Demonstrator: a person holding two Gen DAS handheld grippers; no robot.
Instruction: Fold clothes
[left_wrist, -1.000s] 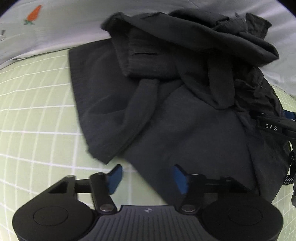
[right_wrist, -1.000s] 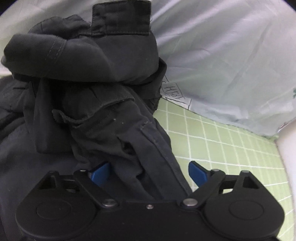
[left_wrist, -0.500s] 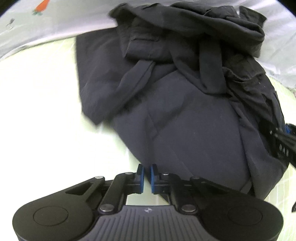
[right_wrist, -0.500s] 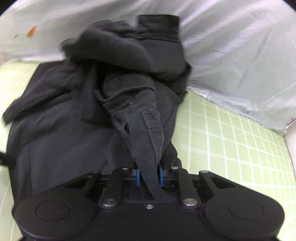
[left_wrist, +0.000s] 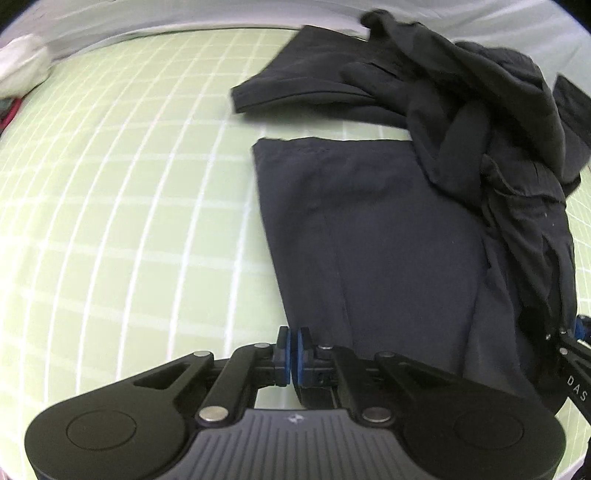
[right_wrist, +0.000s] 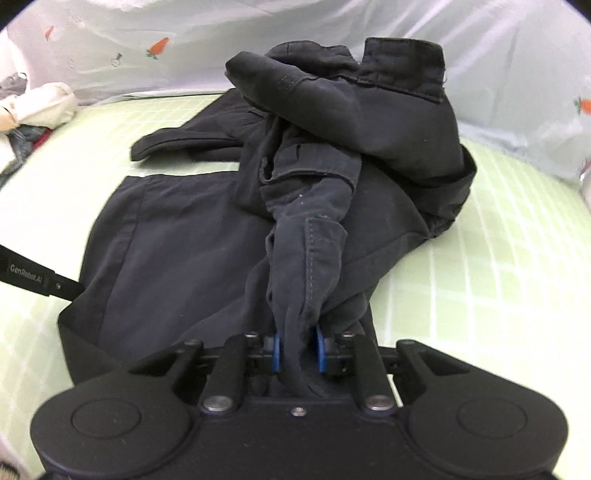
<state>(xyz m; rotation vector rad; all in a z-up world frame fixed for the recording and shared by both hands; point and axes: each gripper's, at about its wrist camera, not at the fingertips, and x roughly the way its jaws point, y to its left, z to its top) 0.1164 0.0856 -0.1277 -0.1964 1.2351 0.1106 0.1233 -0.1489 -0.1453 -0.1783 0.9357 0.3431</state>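
Dark navy trousers (left_wrist: 388, 229) lie on a green checked sheet (left_wrist: 129, 221), one part spread flat near me and the rest bunched in a heap (left_wrist: 480, 96) at the far right. My left gripper (left_wrist: 294, 345) is shut, its blue pads pinching the flat part's near left edge. In the right wrist view the trousers (right_wrist: 177, 236) rise into a crumpled mound with a waistband on top. My right gripper (right_wrist: 297, 350) is shut on a twisted fold of the trousers. The right gripper's tip (left_wrist: 576, 332) shows at the cloth's right edge.
Pale bedding with carrot prints (right_wrist: 159, 48) rises behind the sheet. A heap of white and mixed cloth (right_wrist: 44, 107) lies at the far left. Open green sheet (right_wrist: 498, 277) stretches to the right of the trousers and to their left in the left wrist view.
Both grippers shut on the trousers and drew back toward the near side. The cloth pulled out flatter and one leg now lies apart from the heap.
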